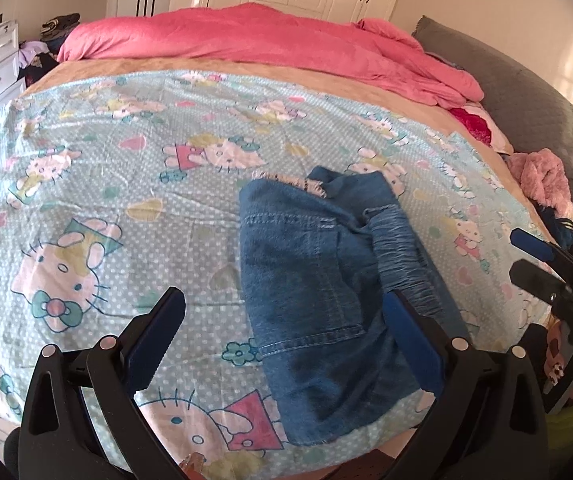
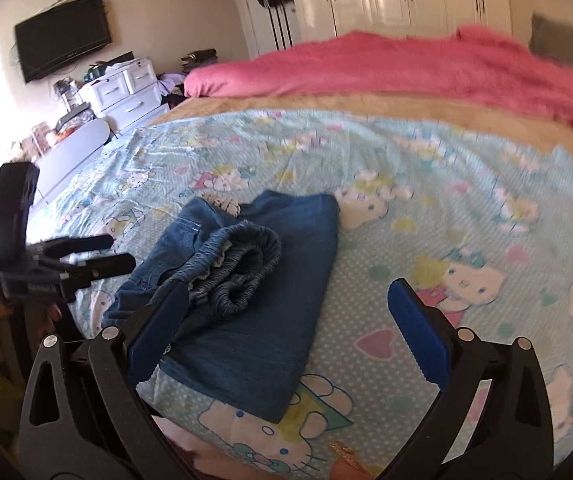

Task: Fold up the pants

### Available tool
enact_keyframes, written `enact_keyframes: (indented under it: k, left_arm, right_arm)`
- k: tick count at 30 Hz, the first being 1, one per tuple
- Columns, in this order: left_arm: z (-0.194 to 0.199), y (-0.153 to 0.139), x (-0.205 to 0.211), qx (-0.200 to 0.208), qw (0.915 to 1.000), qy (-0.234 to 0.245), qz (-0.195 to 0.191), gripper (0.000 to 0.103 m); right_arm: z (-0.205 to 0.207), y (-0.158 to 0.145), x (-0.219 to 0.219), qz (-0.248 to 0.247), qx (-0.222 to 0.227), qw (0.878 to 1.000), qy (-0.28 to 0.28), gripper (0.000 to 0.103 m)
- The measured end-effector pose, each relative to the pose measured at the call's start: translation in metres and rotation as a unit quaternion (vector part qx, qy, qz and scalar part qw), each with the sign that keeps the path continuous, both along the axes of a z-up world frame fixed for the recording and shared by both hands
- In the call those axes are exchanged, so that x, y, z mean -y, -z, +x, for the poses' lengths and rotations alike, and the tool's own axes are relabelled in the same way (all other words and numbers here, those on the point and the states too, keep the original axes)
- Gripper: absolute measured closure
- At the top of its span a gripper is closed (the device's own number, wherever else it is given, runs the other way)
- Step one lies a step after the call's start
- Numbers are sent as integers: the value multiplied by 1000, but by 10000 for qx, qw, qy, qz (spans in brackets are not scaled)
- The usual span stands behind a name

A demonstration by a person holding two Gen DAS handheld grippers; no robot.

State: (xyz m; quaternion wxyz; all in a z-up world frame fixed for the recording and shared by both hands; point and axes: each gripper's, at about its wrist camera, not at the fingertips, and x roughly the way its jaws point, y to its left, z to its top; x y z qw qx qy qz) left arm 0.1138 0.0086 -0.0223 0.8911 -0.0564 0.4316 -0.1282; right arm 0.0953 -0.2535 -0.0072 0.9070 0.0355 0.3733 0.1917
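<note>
Left gripper [image 1: 286,344] and right gripper [image 2: 290,328] both spread wide, holding nothing

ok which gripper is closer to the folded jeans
Left, probably. The left gripper hovers over the folded jeans, fingers straddling them; the right gripper sits apart beside them.

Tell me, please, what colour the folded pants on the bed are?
Blue denim; the pants show best in the left wrist view, lying on the cartoon-cat sheet.

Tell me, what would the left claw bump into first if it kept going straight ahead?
Probably the folded jeans: they lie just ahead between the open left claw fingers, on the cartoon-cat sheet. Depth is hard to judge.
</note>
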Motion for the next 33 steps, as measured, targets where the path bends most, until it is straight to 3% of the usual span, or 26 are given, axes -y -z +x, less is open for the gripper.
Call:
enact_keyframes:
  k: [6,20,22,23,24,33]
  left_arm:
    - [16,23,-2,-287,9995,-94,-136,4]
    - [37,45,7,-529,9976,-4,-439,5]
    - [38,46,12,-510,9976,68,-473,9]
    - [38,46,15,-496,9973,119,-530,24]
    - [38,45,18,-496,9966,217,-621,31]
    - [47,52,25,-525,9968,224,-558,31]
  right_arm:
    - [34,27,-1,371,-708,9968,-15,23]
    - [71,67,-2,745,-1589,9845,-39,36]
    - [70,68,-7,739,-1585,9845,-166,39]
    - [70,68,-9,726,-1577,9845,-233,44]
    - [70,68,-11,718,-1573,9845,-283,47]
    - [71,70,-13,721,-1425,9860,-482,60]
